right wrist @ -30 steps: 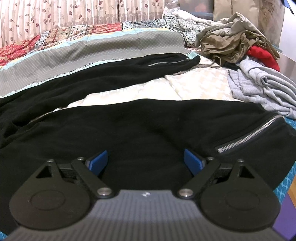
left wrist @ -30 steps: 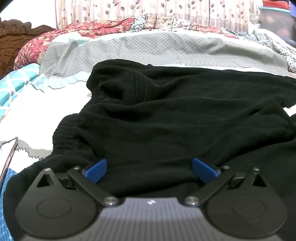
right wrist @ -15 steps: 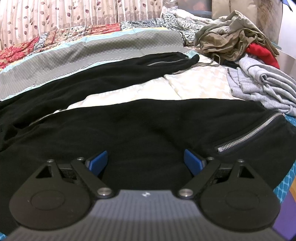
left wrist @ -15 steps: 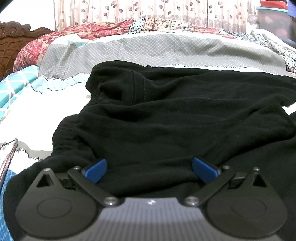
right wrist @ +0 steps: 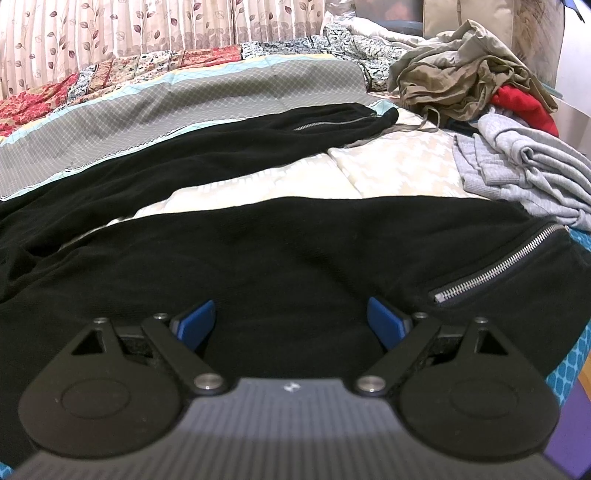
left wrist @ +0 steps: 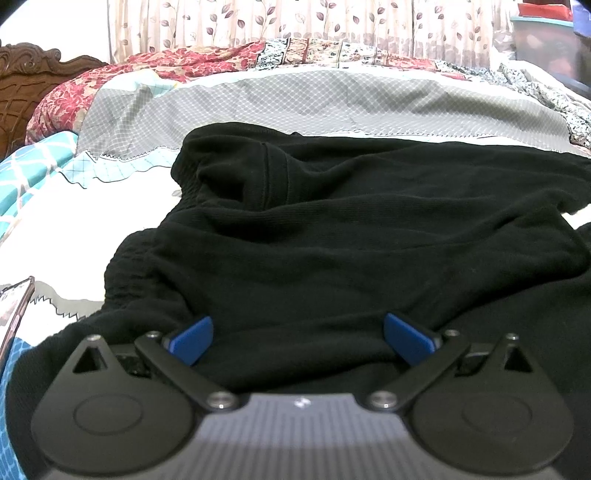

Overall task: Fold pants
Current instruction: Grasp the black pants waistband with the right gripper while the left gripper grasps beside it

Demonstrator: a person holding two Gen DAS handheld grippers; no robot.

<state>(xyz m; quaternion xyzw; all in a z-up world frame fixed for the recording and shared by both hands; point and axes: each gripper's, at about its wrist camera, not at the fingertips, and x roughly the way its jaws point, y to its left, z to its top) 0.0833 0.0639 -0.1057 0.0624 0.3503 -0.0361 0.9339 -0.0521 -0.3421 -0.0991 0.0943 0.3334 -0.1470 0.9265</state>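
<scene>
Black pants (left wrist: 351, 240) lie spread on the bed (left wrist: 92, 229), unfolded, over a pale quilt. In the left wrist view the gathered waistband end sits toward the bed's left side, bunched and wrinkled, with 1 fold standing up near the far edge of the cloth.

In the right wrist view the 2 legs run apart: the far leg (right wrist: 221, 147) stretches toward the far side of the bed, the near leg (right wrist: 295, 251) lies along the near edge. A strip of pale quilt (right wrist: 332, 173) shows between them. A silver zipper (right wrist: 498, 262) slants across the near leg's cuff end at the right; a second zipper (right wrist: 332, 123) shows on the far leg's cuff.

Left gripper (left wrist: 301, 334): jaws spread wide, blue pads (left wrist: 192, 339) low over the black fabric near the waistband. Nothing pinched; whether the tips touch the cloth cannot be told.

Right gripper (right wrist: 291, 321): jaws spread wide, pads low over the near leg, just left of the zipper. Nothing pinched.

Far right corner of the bed: a heap of clothes, olive (right wrist: 461, 74), red (right wrist: 524, 107), grey knit (right wrist: 524, 170). The grey knit lies just beside the near cuff. Grey netted blanket (left wrist: 314, 103) and floral quilt (left wrist: 184, 70) along the far side. Leaf-print curtain (right wrist: 147, 29) behind. Carved wooden headboard (left wrist: 22, 85) at the far left.
</scene>
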